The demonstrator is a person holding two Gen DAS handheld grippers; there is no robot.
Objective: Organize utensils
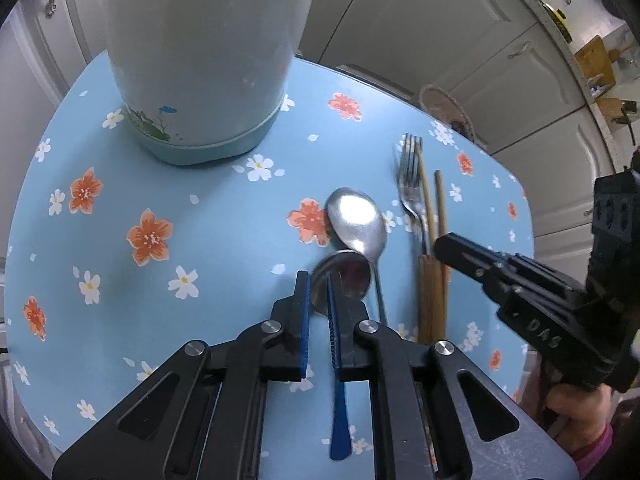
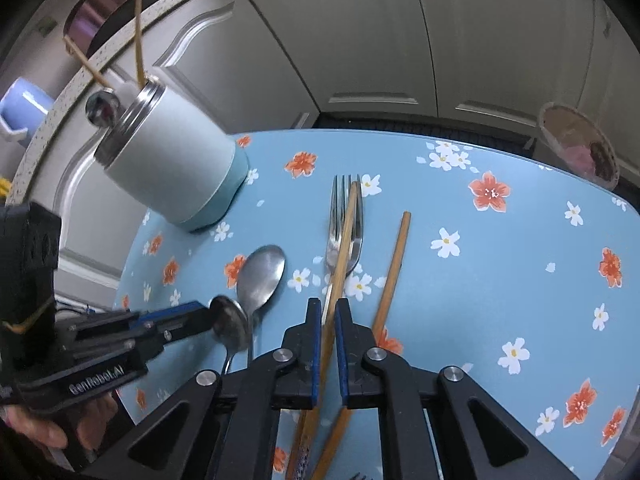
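A pale green utensil holder (image 1: 208, 80) (image 2: 176, 168) stands at the back of the flowered blue table (image 1: 200, 240), with chopsticks and a spoon in it. My left gripper (image 1: 318, 280) (image 2: 204, 316) is shut on the bowl rim of a small round spoon (image 1: 348, 276) (image 2: 230, 322). Just beyond it lies an oval spoon (image 1: 358, 220) (image 2: 262, 276). My right gripper (image 2: 328, 306) (image 1: 440, 246) is shut on a wooden chopstick (image 2: 346, 232) that crosses a steel fork (image 1: 410, 184) (image 2: 356, 240). A second chopstick (image 2: 394, 264) (image 1: 440, 208) lies to the right.
A round woven fan (image 1: 440, 108) (image 2: 580, 144) hangs over the table's far edge. White cabinet doors (image 2: 400, 40) close off the space behind the table. A person's hand (image 1: 576, 412) (image 2: 36, 428) holds each gripper. A steel pot (image 2: 112, 0) sits on the counter.
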